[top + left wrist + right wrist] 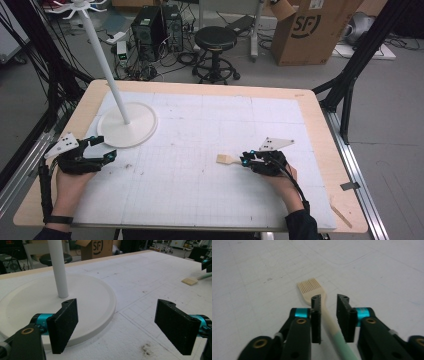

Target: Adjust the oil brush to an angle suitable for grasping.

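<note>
**Right gripper view: jaws parted around the brush handle**

Right gripper view shows the cream silicone pastry brush with a mint-green handle (325,315) lying flat on the white gridded table mat (262,270), its handle running between the 2 black jaws of the right gripper (329,303). The jaws stand narrowly apart and I see a gap on each side of the handle, so nothing is clamped. The bristle head lies just beyond the jaw tips.

To do this step well, I judge the hand should keep the handle centred between the pads and stay low and level, so the brush neither rolls nor gets dragged.

High view places the brush at the mat's right-centre, well apart from the left gripper (97,150), whose jaws gape wide beside the round white stand base (127,125), holding nothing.
</note>
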